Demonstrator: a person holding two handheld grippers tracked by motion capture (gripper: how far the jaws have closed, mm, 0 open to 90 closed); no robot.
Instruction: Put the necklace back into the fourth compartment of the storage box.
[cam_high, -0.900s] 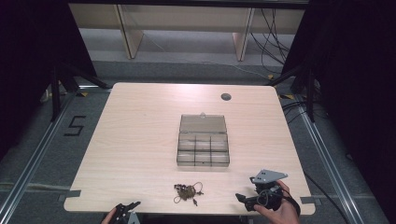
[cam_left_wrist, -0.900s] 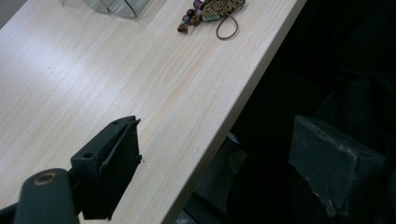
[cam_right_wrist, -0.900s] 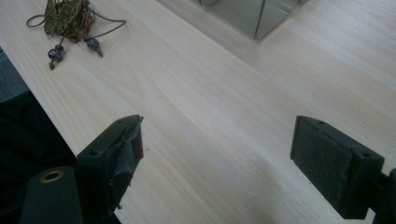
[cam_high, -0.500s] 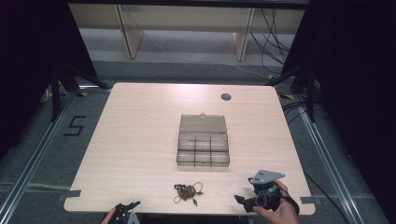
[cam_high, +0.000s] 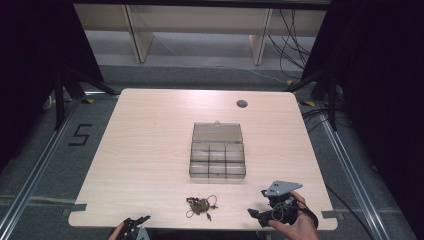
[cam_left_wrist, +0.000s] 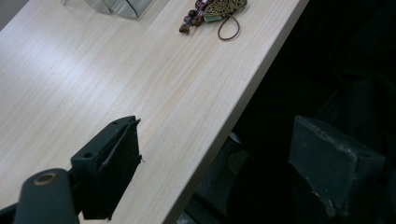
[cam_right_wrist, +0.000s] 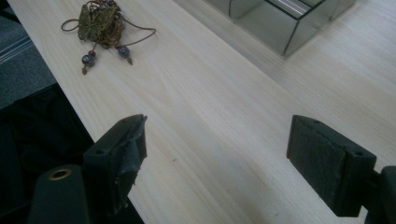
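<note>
A small tangle of brown cord, beads and a brass-coloured charm lies near the table's front edge, also seen as the beaded tangle and the cord bundle. A clear compartment box with its lid folded back stands mid-table. My right gripper hovers open at the front right, jaws wide and empty, right of the tangle. My left gripper is open at the front edge, one jaw over the table, the other past the edge.
The pale wooden table has a round cable hole at the back right. The box corner sits beyond my right jaws. Dark floor and metal rails surround the table.
The right gripper has drifted slightly toward the table's front edge. The left gripper, the tangle and the box have stayed put.
</note>
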